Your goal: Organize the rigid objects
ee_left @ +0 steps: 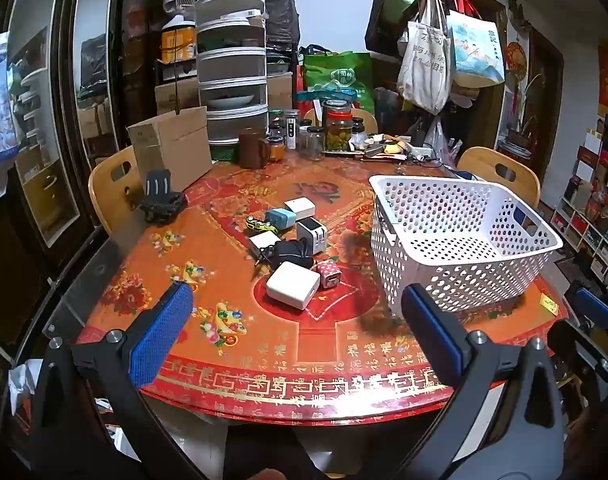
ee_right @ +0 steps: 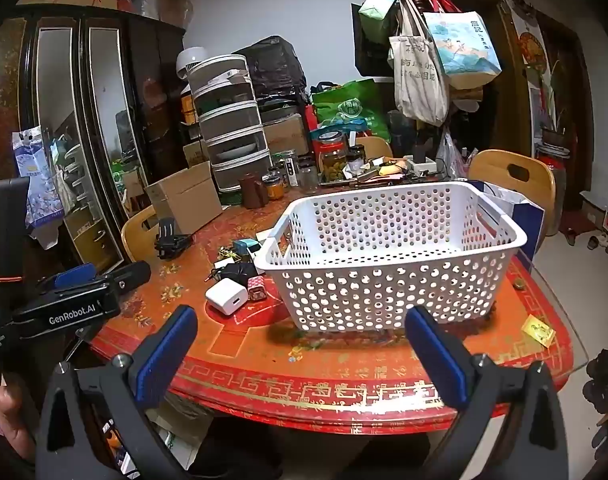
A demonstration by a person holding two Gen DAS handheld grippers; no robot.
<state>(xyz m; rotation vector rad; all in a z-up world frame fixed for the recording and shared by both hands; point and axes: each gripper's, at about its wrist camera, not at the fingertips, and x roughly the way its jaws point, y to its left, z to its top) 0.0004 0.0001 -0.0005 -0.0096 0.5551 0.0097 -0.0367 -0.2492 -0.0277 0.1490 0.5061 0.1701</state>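
Observation:
A white perforated basket [ee_left: 463,240] [ee_right: 383,264] stands empty on the right of the red table. Left of it lies a cluster of chargers: a large white one [ee_left: 292,285] [ee_right: 226,297], a pink one [ee_left: 328,274] [ee_right: 257,287], a black adapter with cord [ee_left: 290,253], a white-and-black plug [ee_left: 311,234], a blue one [ee_left: 280,218], a small white one [ee_left: 300,208], and a yellow toy car [ee_left: 258,223]. My left gripper [ee_left: 298,300] is open and empty, held near the table's front edge. My right gripper [ee_right: 302,320] is open and empty before the basket.
A black clamp stand [ee_left: 160,200] sits at the table's left. A cardboard box [ee_left: 172,152], a brown mug [ee_left: 254,148], jars [ee_left: 337,128] and clutter line the far edge. Wooden chairs [ee_left: 499,176] surround the table. A yellow tag [ee_right: 537,330] lies at the right.

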